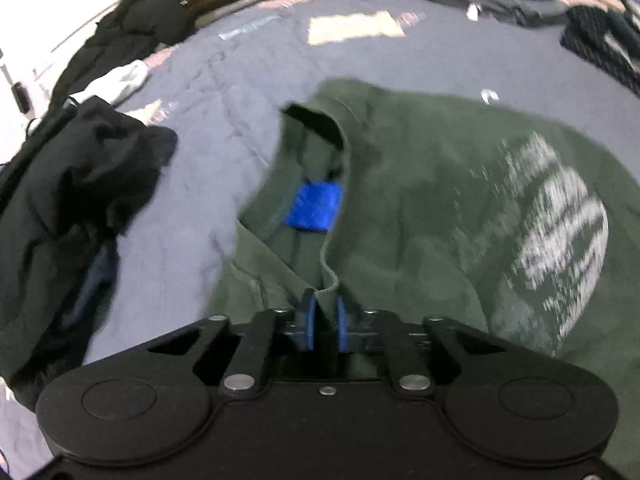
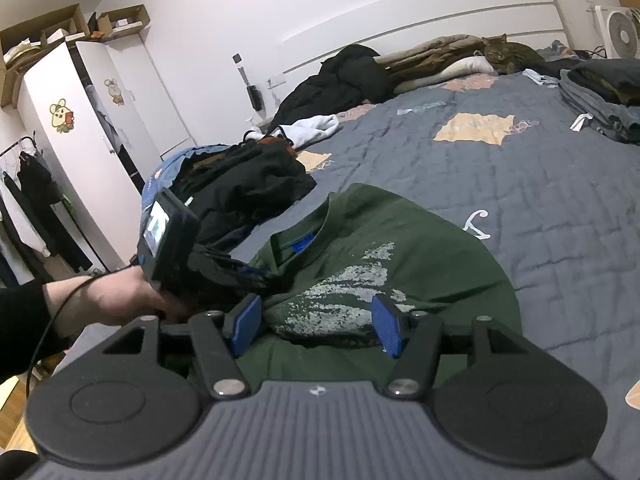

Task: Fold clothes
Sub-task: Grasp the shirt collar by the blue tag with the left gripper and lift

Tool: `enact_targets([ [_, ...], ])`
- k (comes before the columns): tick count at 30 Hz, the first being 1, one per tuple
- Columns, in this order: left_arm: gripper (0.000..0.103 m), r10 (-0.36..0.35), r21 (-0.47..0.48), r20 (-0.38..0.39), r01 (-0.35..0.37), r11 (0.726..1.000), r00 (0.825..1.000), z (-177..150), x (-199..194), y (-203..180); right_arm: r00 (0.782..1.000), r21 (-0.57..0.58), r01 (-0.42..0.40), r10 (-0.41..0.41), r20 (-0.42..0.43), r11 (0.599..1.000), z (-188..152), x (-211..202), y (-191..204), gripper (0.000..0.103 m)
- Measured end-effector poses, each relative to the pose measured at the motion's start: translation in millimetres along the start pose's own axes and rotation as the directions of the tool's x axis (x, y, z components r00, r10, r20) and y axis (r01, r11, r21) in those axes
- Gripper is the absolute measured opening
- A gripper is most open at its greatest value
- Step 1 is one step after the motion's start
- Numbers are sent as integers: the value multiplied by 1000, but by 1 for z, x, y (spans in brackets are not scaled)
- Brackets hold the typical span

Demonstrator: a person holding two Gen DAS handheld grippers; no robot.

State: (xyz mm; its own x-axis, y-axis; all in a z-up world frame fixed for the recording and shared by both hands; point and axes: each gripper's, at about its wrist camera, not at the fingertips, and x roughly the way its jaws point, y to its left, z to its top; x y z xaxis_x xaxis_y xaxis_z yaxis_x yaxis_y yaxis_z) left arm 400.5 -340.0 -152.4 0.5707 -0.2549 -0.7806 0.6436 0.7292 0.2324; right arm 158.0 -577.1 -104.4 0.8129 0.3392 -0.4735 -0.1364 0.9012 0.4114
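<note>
left wrist view shows the left gripper [image 1: 325,318] clamped on the ribbed collar edge of the dark green cotton t-shirt with a faded white print [image 1: 440,200], which lies on the grey quilted bedspread [image 1: 208,128]. right gripper [image 2: 316,328] hangs with pads apart over the printed chest, gripping nothing. best to keep the collar pinch firm and have the right take a matching edge, so the fold lands square.

No writing can be read in either view. The dark green cotton T-shirt [image 2: 400,248] bears a cracked whitish print [image 2: 340,292] too broken to make out, and the bright blue woven label [image 1: 314,207] inside its collar shows no letters.
</note>
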Motion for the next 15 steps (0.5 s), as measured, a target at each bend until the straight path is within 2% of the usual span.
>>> enact_targets([
  [4,7,83,-32,69,-81,996,994,28,-16,31,1000,9,-4,3,7,1000,0,0,-1,61],
  [9,6,219,-87,144,-208,974,965,68,-22,66,1000,12,0,-1,11,1000,0,1,-2,61],
  [13,6,280,-107,144,-267,958,949,91,-8,74,1000,15,5,-5,14,1000,0,2,-3,61],
  [15,9,271,-109,82,-262,959,959,94,6,72,1000,17,8,-8,14,1000,0,2,-3,61],
])
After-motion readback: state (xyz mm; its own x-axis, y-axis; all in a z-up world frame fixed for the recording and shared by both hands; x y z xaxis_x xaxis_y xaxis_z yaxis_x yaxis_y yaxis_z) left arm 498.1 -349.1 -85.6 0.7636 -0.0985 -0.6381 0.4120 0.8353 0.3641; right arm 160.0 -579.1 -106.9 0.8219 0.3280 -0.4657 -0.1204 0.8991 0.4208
